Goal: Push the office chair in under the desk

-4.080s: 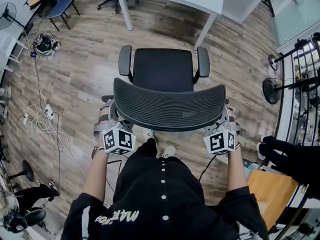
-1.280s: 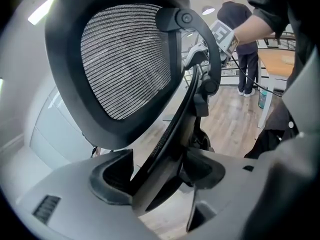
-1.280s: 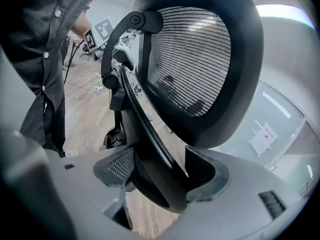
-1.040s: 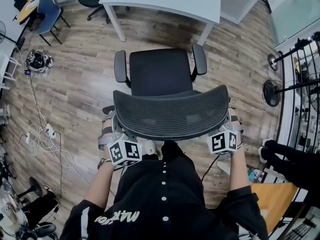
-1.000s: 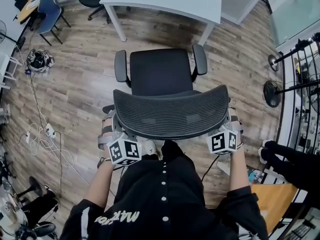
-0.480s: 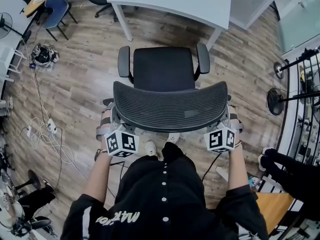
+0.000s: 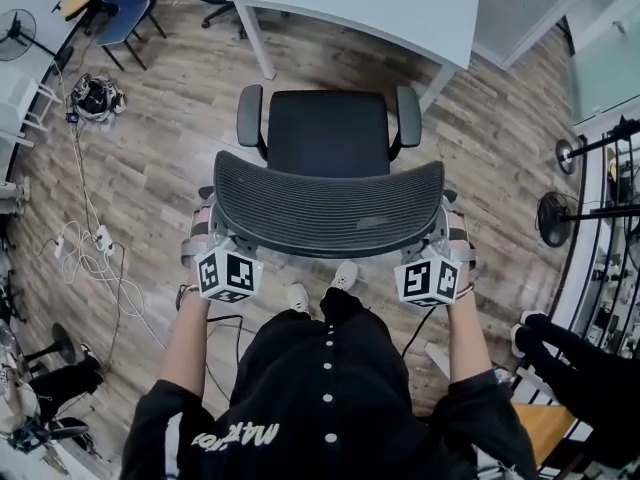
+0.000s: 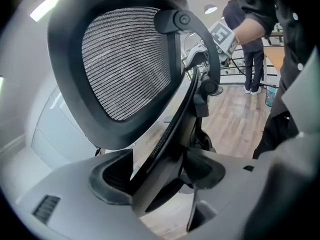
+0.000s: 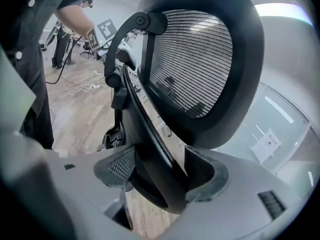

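- Office chair (image 7: 328, 138) stands on the wood floor (image 7: 150, 158) just short of the white desk (image 7: 400, 3). Its seat faces the desk, and a strip of bare floor shows between the seat's far edge and the desk's near edge.
- Its curved mesh backrest (image 7: 330, 203) is the part nearest the person, who stands directly behind it in a black shirt (image 7: 320, 388). The person's shoes (image 7: 345, 275) show just below the backrest's near rim.
- The left gripper (image 8: 159, 170) is clamped on the dark frame at the left end of the backrest, one jaw pad pressed on each side of it.
- The right gripper (image 9: 154, 171) grips the frame at the right end in the same way, with the rim filling the space between its pads.
- Both marker cubes sit level with each other at the backrest's two near corners, as seen from the head view.
- The two armrests (image 7: 249, 116) flank the seat, and the right one lies near the desk's right front leg (image 7: 437, 83).
- Loose white cables (image 7: 85, 253) trail across the floor at the left, well apart from the chair.
- A blue chair (image 7: 125, 3) stands at the far left, and a floor fan (image 7: 555, 218) stands at the right by a railing.
- A second, dark-clothed figure (image 7: 580, 368) is partly in view at the near right.
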A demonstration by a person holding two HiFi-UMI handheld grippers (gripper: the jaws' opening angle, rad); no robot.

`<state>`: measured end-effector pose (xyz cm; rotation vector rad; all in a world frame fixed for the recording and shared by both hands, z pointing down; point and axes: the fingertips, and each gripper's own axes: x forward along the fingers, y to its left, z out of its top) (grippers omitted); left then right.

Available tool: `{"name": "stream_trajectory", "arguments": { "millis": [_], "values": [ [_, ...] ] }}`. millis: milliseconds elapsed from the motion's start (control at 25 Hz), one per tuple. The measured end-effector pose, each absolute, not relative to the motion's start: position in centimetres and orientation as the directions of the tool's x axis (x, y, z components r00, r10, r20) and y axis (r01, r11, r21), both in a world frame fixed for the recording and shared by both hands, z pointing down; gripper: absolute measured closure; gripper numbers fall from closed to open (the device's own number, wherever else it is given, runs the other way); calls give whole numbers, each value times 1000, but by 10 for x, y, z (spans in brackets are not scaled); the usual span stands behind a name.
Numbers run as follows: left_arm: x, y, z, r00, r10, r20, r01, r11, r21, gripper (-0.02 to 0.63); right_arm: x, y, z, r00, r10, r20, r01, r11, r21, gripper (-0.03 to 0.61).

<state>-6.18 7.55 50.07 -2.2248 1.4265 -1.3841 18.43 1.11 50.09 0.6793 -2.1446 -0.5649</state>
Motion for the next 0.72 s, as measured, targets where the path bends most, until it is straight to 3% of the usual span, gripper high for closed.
{"name": "stream_trajectory", "arguments": {
  "millis": [720],
  "values": [
    [-91,33,502,77,-810,582,-645,-485,-590,278,154,-35,502,-573,-607,551,-230,764,602,268]
  ]
}}
